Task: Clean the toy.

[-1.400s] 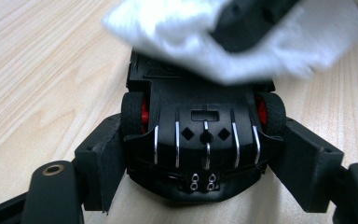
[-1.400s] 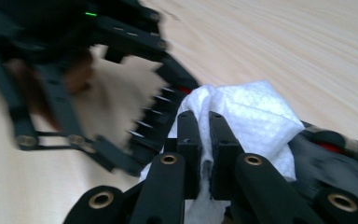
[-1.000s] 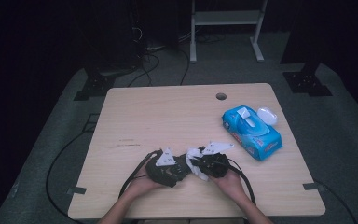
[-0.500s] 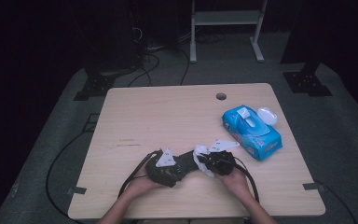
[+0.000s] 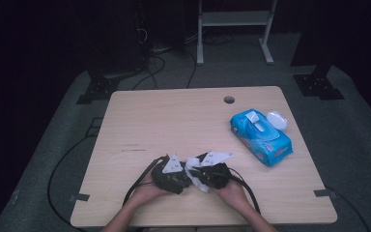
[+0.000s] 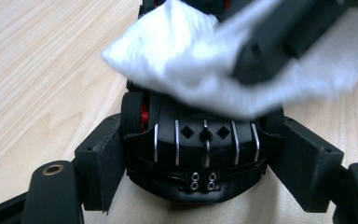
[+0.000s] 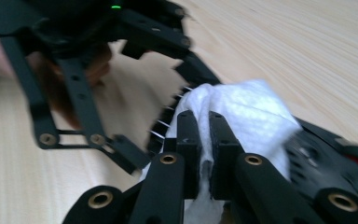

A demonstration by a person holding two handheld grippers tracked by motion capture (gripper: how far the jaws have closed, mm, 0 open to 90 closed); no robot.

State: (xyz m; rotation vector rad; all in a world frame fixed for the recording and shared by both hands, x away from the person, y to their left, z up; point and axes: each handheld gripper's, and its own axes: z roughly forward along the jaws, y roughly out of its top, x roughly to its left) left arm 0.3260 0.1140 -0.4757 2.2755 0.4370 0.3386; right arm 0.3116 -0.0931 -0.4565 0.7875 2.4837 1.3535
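Two hand-held grippers meet near the front edge of a pale wooden bench (image 5: pixel 174 121), whose light grain runs bare over most of its top. The left gripper (image 6: pixel 205 154) has its fingers spread partway and set against either side of a small black toy car (image 6: pixel 200 140) with red behind its wheels, gripping it by its flanks just above the wood. The right gripper (image 7: pixel 204 140) has its fingers pinched nearly together on a crumpled white wipe (image 7: pixel 242 107), and that wipe lies pressed over the top of the car, between the two grippers. In the high view the wipe shows as a white patch between the black gripper bodies, each topped by a grey three-cornered plate, with dark cables looping off toward the person's forearms at the bottom edge. Well apart, toward the right side of the bench, lies a blue pack of wipes (image 5: pixel 263 140) with its white lid flipped open. A small round hole (image 5: pixel 229 99) sits near the far edge. The bench stands on grey carpet (image 5: pixel 53 159); black cables trail across the floor to the left, black stand feet rest at both far corners, and a white metal frame (image 5: pixel 232 29) stands in the dark room behind.
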